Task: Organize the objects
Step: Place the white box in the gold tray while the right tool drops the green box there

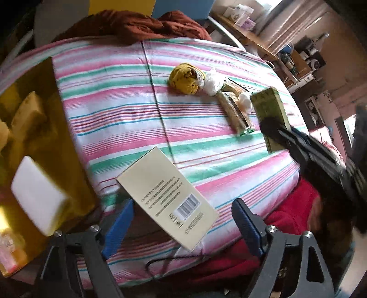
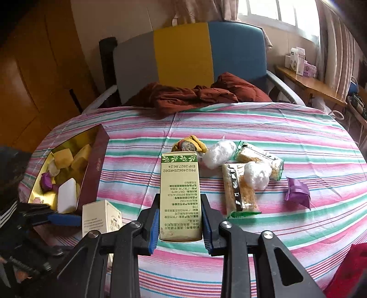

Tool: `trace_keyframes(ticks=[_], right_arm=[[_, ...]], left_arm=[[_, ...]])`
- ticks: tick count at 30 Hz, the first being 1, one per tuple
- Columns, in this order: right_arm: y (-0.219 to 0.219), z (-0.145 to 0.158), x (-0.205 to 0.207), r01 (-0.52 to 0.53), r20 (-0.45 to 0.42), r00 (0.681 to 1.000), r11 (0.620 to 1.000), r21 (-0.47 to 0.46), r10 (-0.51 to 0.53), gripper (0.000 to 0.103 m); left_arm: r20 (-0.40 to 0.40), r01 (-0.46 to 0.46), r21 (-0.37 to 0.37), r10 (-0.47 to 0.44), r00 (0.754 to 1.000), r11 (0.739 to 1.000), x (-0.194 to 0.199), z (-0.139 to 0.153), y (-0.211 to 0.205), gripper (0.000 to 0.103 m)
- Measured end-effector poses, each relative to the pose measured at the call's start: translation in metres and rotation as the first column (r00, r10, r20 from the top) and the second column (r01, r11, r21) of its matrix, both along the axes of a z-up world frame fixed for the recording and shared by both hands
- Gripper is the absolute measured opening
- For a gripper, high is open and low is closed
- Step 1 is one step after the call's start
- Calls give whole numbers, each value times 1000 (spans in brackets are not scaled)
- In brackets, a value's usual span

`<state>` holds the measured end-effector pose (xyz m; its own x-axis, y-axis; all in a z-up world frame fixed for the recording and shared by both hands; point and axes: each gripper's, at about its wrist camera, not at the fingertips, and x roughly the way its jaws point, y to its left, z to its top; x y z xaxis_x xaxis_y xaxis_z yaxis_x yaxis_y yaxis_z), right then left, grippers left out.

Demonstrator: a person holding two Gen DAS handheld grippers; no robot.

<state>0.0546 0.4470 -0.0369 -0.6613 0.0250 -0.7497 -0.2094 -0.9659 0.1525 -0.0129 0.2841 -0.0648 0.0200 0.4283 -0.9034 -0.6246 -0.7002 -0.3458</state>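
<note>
Green box (image 2: 179, 197) clamped between right tool (image 2: 181, 225) pads; left tool (image 1: 183, 227) wide, cream box (image 1: 167, 197) between, loose.

Daylit window (image 2: 273, 11) — striped bed (image 2: 263, 128), wooden shelf (image 2: 309, 83).

You have open striped bedsheet (image 2: 263, 128) between the gold-lined maroon box (image 2: 96, 165) at left and the central clutter: yellow cloth bundle (image 2: 190, 143), white plastic wads (image 2: 216, 153), cracker packets (image 2: 238, 192).
</note>
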Motion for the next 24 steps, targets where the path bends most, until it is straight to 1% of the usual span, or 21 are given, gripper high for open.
trace_keyframes(ticks=[2,3,6,8,10,11,12,13,15,17,19,21,24], right_arm=[[1,1,3,-5,-21,1000,1000,-16,5,30],[2,2,4,-6,-30,1000,1000,-22,6,30],[4,1,5,-2,-43,999,999,-45,0,30],[7,0,5,4,-51,999,998,-65,-7,30],[12,-1,6,13,-54,998,996,-88,-18,30],[14,-2,6,20,-53,998,995,-99,-25,30],[17,-4,5,27,-48,998,993,-114,-33,30],[18,-5,5,32,-44,998,992,-118,-37,30],[19,-6,4,39,-39,998,991,-125,-44,30],[20,-7,3,40,-37,998,992,-123,-45,30],[19,-7,2,39,-33,999,992,-121,-44,30],[16,-8,1,35,-25,999,993,-109,-38,30],[4,-5,-3,1,-21,1000,996,-90,-2,30]], left_arm=[[-20,-12,-37,11,1000,999,-2,-5,11,88],[-31,-4,-52,2,1000,999,-3,-8,16,88],[-30,6,-104,-10,999,995,-5,-21,28,88],[-52,12,-125,-18,998,992,-4,-28,32,82],[-85,42,-137,-53,995,990,1,-32,32,64],[-91,56,-137,-69,994,989,4,-34,30,59],[-105,66,-140,-81,991,988,6,-36,28,51],[-127,74,-133,-91,988,988,9,-35,26,50],[-139,74,-99,-87,986,992,11,-32,20,50],[-182,80,-40,-86,979,996,15,-20,12,50],[-218,86,4,-84,972,996,17,-8,5,50],[-228,74,62,-58,972,995,16,7,-9,50],[-243,13,132,19,970,991,6,31,-42,50]])
